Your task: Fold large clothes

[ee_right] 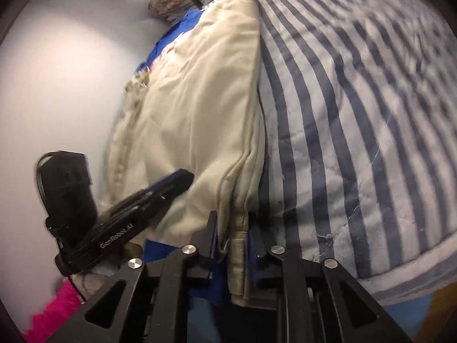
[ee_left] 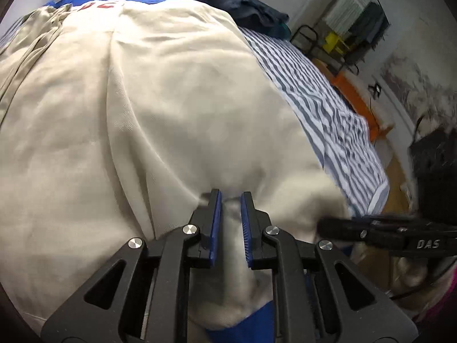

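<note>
Right wrist: trousers [ee_right: 200, 108] hem by bedspread [ee_right: 357, 143] edge.

Home bedroom, striped quilt [ee_right: 357, 131] on bed, piled clothes [ee_left: 242, 5]

Cream garment [ee_left: 120, 120] spread over bed

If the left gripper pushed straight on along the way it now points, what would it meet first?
The left gripper is already shut on the near edge of the cream garment, so going on it would likely just press further into that cloth spread over the striped bedding. Depth is hard to judge.
</note>
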The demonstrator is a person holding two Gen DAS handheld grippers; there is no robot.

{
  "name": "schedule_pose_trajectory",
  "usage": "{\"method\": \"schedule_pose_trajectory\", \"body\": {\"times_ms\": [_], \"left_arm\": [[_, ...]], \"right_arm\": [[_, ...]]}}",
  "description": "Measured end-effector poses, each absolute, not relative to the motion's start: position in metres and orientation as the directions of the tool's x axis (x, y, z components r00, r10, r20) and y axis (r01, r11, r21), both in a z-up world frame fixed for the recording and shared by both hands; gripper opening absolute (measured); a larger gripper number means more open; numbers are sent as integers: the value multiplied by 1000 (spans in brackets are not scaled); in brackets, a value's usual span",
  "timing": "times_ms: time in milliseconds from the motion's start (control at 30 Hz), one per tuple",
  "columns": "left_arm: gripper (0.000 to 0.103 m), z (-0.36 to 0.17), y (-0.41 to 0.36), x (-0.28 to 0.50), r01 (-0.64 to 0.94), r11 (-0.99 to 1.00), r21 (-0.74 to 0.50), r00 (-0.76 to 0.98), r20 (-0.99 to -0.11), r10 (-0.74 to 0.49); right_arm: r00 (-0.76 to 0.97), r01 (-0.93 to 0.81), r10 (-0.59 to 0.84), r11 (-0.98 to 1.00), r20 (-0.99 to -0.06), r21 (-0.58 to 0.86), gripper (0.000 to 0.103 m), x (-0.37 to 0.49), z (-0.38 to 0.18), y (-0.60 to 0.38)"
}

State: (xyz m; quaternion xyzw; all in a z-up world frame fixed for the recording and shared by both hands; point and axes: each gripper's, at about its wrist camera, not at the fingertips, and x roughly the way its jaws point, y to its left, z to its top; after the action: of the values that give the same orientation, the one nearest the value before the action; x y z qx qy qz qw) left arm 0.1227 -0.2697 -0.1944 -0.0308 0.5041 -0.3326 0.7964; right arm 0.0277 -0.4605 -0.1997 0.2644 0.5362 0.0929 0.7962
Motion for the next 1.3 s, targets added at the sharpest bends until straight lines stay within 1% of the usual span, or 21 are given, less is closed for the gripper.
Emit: {"method": "schedule_pose_trajectory", "body": {"times_ms": [33, 100, 167, 233, 333, 400, 567, 667, 800, 1000, 1133, 1200, 1267, 1300], "left_arm": [[13, -191, -270, 124, 514, 771, -375, 242, -799, -550], [13, -182, -258, 129, 483, 770, -417, 202, -802, -562], [13, -168, -236, 133, 418, 772, -478, 210, -776, -595], [13, -152, -208, 138, 352, 772, -529, 234, -749, -620], [13, -124, -158, 143, 267, 765, -586, 297, -705, -643], [13, -101, -123, 143, 221, 760, -612, 363, -671, -646], [13, -67, -47, 132, 148, 736, -660, 493, -596, -634], [13, -49, -9, 126, 131, 747, -652, 570, -567, -595], [13, -47, 23, 122, 96, 752, -652, 619, -553, -558], [13, -67, 60, 128, 0, 752, -660, 632, -583, -511], [13, -80, 67, 129, -35, 762, -647, 617, -613, -493], [13, -85, 65, 128, -37, 767, -640, 609, -623, -491], [15, -88, 60, 128, -30, 774, -632, 593, -635, -496], [22, -91, 56, 128, -24, 776, -630, 579, -641, -503]], "right_arm": [[408, 117, 384, 878, -828, 465, 13, 29, -191, -451], [416, 75, 291, 933, -861, 352, 12, 34, -177, -429], [429, 32, 210, 968, -878, 247, 11, 37, -164, -411], [450, -23, 105, 994, -887, 106, 10, 39, -153, -389], [492, -103, -1, 993, -870, -59, 10, 39, -139, -361], [516, -141, -33, 982, -856, -123, 10, 38, -130, -348], [587, -260, -62, 930, -807, -261, 9, 50, -109, -296], [598, -321, -29, 907, -801, -272, 9, 64, -104, -261], [592, -445, 0, 833, -806, -328, 8, 76, -113, -204], [495, -655, 22, 666, -869, -356, 8, 81, -165, -123], [442, -701, 17, 631, -897, -333, 10, 84, -197, -112], [420, -711, 64, 643, -905, -285, 15, 86, -194, -120], [341, -720, 175, 680, -924, -137, 31, 89, -181, -135], [315, -719, 222, 691, -923, -78, 32, 88, -175, -142]]}}
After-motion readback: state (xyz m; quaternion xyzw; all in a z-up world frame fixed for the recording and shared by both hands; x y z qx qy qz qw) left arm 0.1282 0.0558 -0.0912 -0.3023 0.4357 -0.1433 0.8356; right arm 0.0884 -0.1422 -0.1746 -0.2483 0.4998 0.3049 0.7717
